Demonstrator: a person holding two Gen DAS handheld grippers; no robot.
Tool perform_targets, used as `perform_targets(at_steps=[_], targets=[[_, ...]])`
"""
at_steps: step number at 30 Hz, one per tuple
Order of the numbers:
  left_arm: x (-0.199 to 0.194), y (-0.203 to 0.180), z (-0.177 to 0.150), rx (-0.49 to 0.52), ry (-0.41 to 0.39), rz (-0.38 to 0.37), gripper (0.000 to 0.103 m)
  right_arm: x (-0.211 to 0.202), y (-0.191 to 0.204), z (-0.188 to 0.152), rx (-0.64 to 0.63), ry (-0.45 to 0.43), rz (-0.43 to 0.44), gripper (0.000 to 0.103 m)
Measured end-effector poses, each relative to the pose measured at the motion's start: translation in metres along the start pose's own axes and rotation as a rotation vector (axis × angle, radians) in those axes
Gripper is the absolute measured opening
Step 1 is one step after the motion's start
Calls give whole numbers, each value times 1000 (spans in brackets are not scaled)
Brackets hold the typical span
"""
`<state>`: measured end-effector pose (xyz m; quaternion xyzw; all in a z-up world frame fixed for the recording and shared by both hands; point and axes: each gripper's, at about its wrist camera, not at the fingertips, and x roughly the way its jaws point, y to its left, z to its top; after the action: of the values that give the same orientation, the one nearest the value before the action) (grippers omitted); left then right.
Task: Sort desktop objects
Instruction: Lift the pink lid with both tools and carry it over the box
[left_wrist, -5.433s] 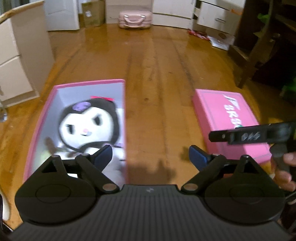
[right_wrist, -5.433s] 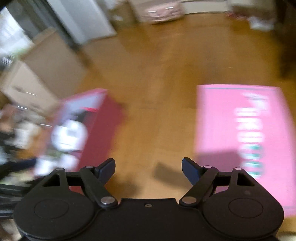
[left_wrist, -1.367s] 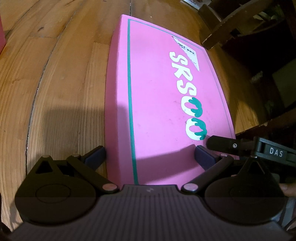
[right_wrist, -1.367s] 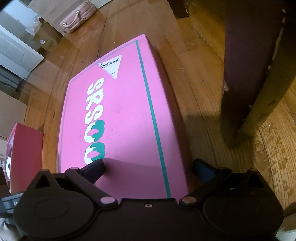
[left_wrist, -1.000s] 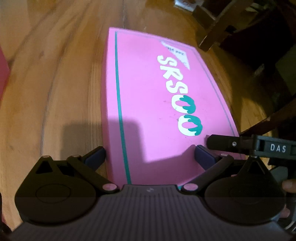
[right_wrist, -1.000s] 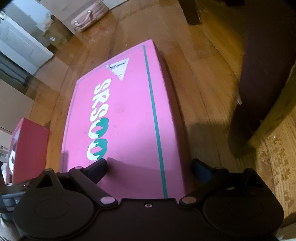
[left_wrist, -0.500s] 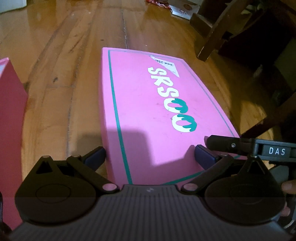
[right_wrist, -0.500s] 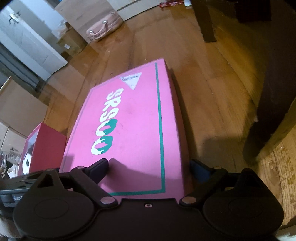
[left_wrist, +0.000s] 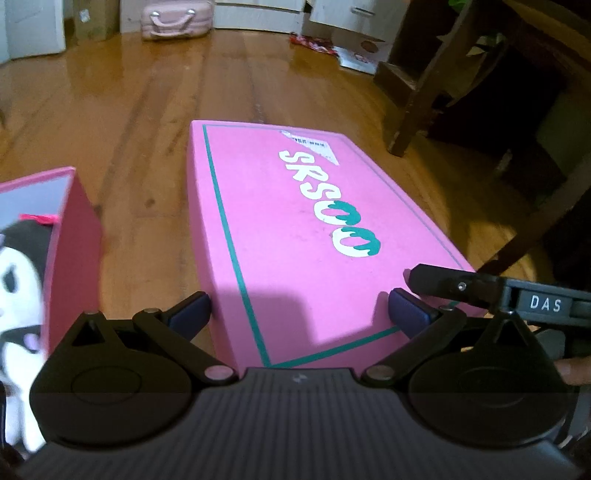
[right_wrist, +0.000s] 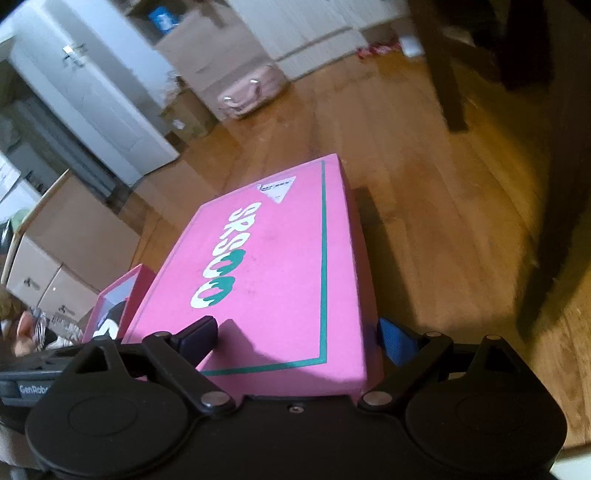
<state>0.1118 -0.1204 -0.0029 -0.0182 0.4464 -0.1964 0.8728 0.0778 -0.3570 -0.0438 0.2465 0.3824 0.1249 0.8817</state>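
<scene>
— Where is the pink lid (left_wrist: 314, 221)?

— In front of you, flat side up, beside the open pink box (left_wrist: 74, 229) with the plush toy (left_wrist: 18, 266) in it. It looks raised off the wooden floor (left_wrist: 129, 110).

— And my grippers?

— Both are spread wide over the near corners. Your left gripper (left_wrist: 297, 314) has its outer finger at the lid's left wall and its inner one over the top. Your right gripper (right_wrist: 295, 336) mirrors it at the right wall. Neither pinches the lid alone.
</scene>
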Motion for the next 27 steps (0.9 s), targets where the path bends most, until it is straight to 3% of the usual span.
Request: perform_targets(at_steps=[7,10,19,27], targets=[[-63,31,0,5,-112,60,103,-8,33,-3,-8,-57,159,96],[-77,42,-7,27,-123,105,103,-4,57,-10,-36,-37,160,96],[-113,99,-26,-70,-188,125,103,8,113,-20,-106,-36,198,96],[-138,175,-47,-205,-199,155,103,43,192,-26,-212,38,188,96]])
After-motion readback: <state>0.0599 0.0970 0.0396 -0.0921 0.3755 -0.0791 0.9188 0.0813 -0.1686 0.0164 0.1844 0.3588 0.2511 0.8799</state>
